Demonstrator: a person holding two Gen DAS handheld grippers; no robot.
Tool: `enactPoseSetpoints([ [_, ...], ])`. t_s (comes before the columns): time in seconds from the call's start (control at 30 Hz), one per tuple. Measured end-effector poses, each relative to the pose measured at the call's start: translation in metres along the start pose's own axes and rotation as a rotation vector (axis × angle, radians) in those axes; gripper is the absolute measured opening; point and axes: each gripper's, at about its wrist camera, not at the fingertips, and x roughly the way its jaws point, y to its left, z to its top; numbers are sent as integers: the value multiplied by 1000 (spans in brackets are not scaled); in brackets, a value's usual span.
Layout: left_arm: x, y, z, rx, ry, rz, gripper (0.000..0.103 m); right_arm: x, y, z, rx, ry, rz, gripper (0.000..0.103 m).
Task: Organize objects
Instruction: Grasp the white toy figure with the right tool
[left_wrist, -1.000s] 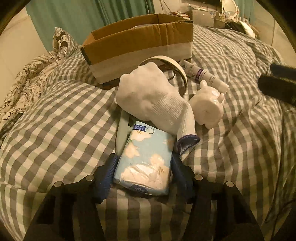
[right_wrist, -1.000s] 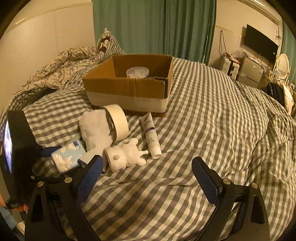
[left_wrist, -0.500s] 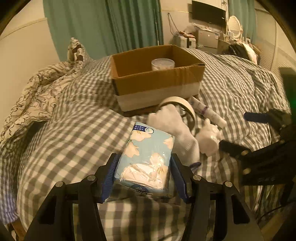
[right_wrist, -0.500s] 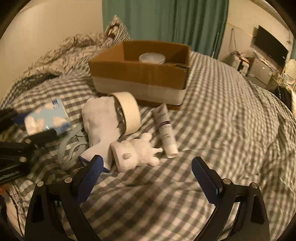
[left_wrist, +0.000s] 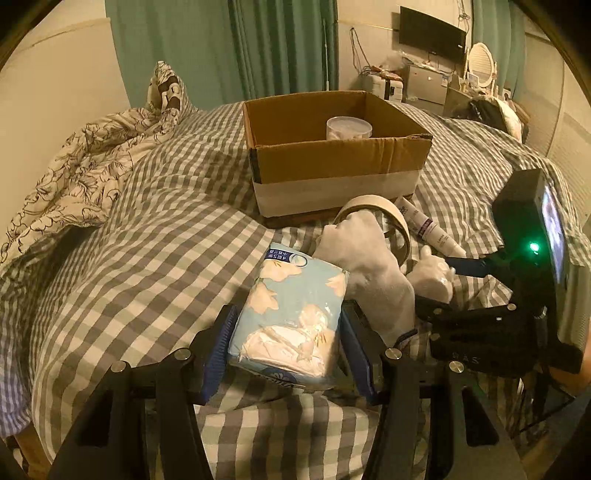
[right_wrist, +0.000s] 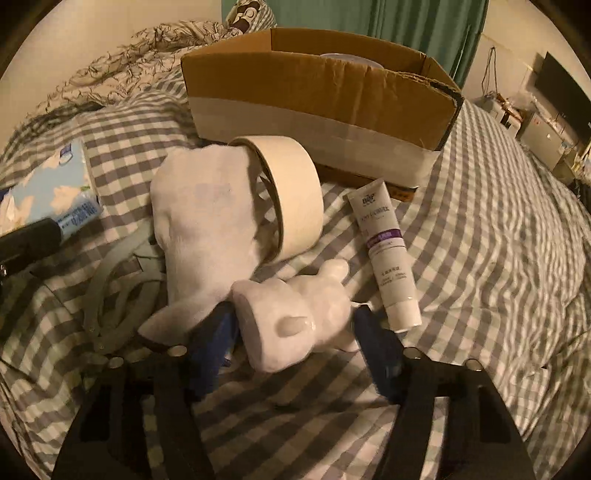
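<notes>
Early: only a tub (left_wrist: 348, 127) in box (left_wrist: 340, 162); left gripper (left_wrist: 290, 341) jaws clamping tissue pack (left_wrist: 295, 314), right gripper (right_wrist: 295, 341) jaws open around toy (right_wrist: 295, 314); sock (right_wrist: 207, 229), tape (right_wrist: 288, 199), tube (right_wrist: 388, 251) left on bed (right_wrist: 480, 221).

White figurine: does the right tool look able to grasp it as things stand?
Probably yes. The right tool is open, with the white figurine lying between its fingers. The white glove touches the figurine on one side, so the near finger might snag it.
</notes>
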Motion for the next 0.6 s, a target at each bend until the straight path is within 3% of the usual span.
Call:
enactPoseSetpoints([
  [0.33, -16, 1, 4, -29, -39, -8, 58, -54, 0, -15, 16, -91, 10, 64],
  [0.6, -46, 10, 26, -92, -106, -53, 58, -115, 1, 4, -5, -214, -8, 64],
])
